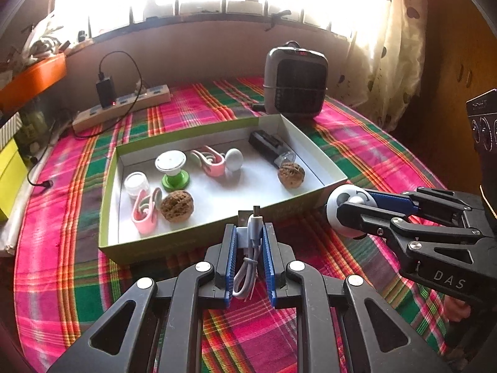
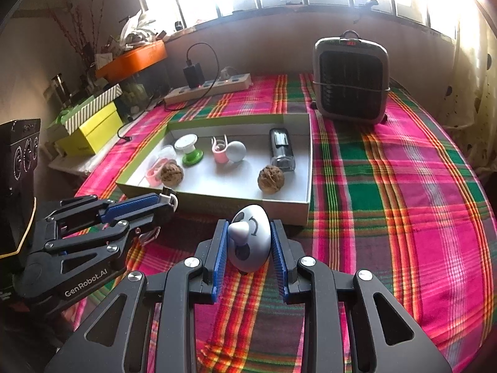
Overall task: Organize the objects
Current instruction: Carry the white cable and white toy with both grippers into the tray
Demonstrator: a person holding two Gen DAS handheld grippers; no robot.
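Left wrist view: the left tool pinches a coiled white cable just before the box on the plaid surface. Beside it, the right tool grips a white egg toy.

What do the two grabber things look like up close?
Both the left gripper and the right gripper are black frames of linked bars with silver round bolts. Their fingers wear ridged blue pads. White letters on the sides read "DAS" and "GenRobot.AI".
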